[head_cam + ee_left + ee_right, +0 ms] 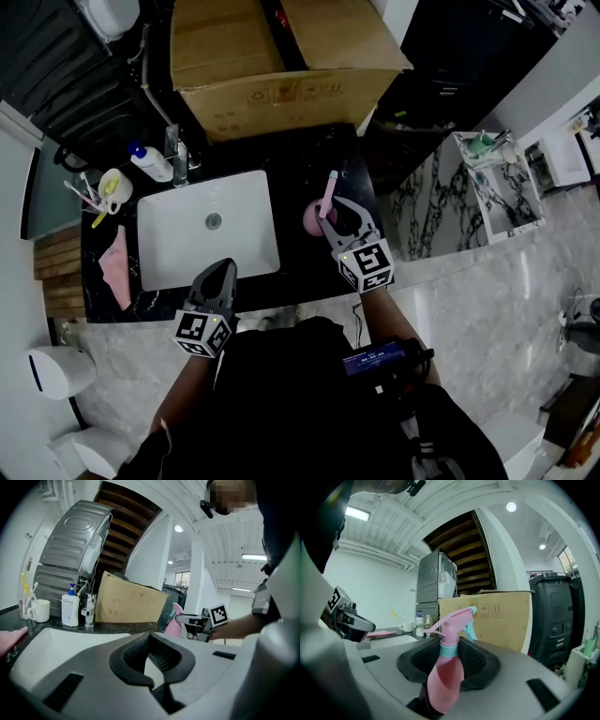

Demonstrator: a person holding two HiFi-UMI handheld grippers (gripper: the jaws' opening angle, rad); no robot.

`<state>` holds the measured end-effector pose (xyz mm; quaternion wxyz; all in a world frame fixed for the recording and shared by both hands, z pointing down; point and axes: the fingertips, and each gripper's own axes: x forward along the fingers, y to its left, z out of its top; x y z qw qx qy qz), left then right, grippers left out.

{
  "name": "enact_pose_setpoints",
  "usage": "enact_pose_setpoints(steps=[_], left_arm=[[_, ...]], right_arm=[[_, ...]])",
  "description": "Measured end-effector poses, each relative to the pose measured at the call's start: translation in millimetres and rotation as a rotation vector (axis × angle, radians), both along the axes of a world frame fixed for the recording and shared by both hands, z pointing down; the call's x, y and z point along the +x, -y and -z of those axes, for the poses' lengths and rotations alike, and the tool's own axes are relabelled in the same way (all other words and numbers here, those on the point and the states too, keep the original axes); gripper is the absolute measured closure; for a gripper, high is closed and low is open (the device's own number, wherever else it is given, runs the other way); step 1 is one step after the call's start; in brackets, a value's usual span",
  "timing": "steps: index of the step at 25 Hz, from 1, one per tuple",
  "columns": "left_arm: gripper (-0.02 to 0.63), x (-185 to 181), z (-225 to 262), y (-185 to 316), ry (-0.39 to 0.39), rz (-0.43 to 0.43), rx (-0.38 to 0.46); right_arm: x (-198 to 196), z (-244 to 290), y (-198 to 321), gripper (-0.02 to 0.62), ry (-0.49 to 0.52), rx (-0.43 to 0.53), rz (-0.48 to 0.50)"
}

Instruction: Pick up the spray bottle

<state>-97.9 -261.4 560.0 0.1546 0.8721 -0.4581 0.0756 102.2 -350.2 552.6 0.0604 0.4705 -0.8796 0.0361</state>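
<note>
A pink spray bottle (312, 218) with a light blue collar and nozzle stands on the black counter (309, 150), right of the sink. My right gripper (332, 210) is shut on it. In the right gripper view the black pads (473, 660) press the bottle (443, 679) at its neck and upper body, and it is upright. My left gripper (220, 269) hovers over the sink's front edge, shut, with nothing in it (152, 663). From the left gripper view, the bottle (174, 623) and the right gripper (193, 619) show off to the right.
A white sink (159, 234) with a chrome faucet (176, 150) fills the counter's left. Behind it are a soap pump bottle (150, 162) and a cup of toothbrushes (112, 186). A pink cloth (117, 267) lies left. A cardboard box (281, 56) stands at the back.
</note>
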Motion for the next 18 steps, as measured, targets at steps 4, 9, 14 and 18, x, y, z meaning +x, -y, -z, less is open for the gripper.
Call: enact_pose_setpoints(steps=[4, 9, 14, 18], left_arm=[[0.598, -8, -2, -3, -0.013, -0.029, -0.01], [0.598, -10, 1, -8, -0.034, -0.077, -0.014], [0.598, -15, 1, -20, -0.045, -0.124, -0.016], [0.598, -19, 2, -30, -0.055, -0.159, -0.013]], right_arm=[[-5, 8, -11, 0.451, -0.012, 0.004, -0.026], [-4, 13, -31, 0.451, -0.029, 0.0, -0.078], [-4, 16, -52, 0.451, -0.033, 0.0, -0.124], [-4, 21, -69, 0.451, -0.041, 0.007, -0.162]])
